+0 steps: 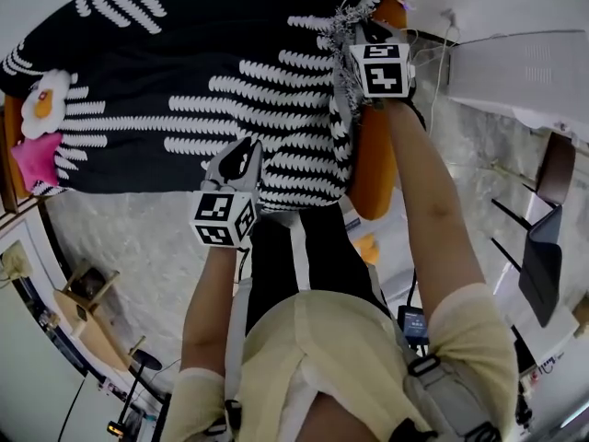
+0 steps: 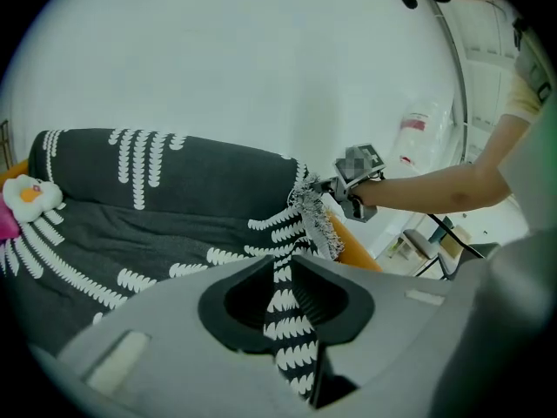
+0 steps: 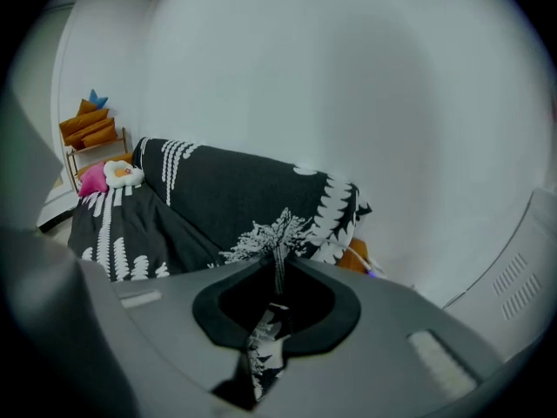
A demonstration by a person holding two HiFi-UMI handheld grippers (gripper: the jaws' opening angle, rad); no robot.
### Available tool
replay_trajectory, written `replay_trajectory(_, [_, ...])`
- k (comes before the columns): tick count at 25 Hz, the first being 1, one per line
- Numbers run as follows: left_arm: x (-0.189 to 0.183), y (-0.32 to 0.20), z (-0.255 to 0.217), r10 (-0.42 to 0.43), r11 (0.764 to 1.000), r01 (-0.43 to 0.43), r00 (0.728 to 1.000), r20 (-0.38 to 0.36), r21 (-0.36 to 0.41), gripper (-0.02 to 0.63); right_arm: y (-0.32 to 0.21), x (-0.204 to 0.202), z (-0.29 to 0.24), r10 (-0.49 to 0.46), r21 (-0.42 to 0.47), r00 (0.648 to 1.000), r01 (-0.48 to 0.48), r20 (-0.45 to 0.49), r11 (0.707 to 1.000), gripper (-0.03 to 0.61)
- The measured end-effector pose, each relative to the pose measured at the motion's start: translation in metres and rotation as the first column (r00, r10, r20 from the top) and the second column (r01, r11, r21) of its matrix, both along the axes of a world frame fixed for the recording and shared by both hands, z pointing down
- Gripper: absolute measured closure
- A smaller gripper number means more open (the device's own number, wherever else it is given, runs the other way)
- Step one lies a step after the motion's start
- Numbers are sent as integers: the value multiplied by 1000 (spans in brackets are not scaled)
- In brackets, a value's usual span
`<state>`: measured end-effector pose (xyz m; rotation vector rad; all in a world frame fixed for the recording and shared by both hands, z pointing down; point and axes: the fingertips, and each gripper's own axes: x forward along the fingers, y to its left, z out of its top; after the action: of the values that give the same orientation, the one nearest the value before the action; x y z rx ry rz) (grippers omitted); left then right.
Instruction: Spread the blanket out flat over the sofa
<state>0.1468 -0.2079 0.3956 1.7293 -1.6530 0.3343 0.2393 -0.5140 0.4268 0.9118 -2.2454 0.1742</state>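
A black blanket with white fern stripes lies over the orange sofa, covering its seat and back. My left gripper is shut on the blanket's front edge, and a striped fold runs between its jaws. My right gripper is shut on the fringed corner at the sofa's right end, above the armrest; the fringe is pinched between its jaws. In the left gripper view the right gripper holds that fringed corner up off the armrest.
A fried-egg plush and a pink star cushion lie at the sofa's left end. A white unit stands right of the sofa, with a dark chair nearer me. A wooden rack sits at lower left.
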Motion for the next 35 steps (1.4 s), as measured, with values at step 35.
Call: replay_trajectory(35, [-7, 58, -1, 32, 998, -31, 999, -19, 52, 534, 101, 58, -17, 72, 16, 997, -72, 19, 997, 367])
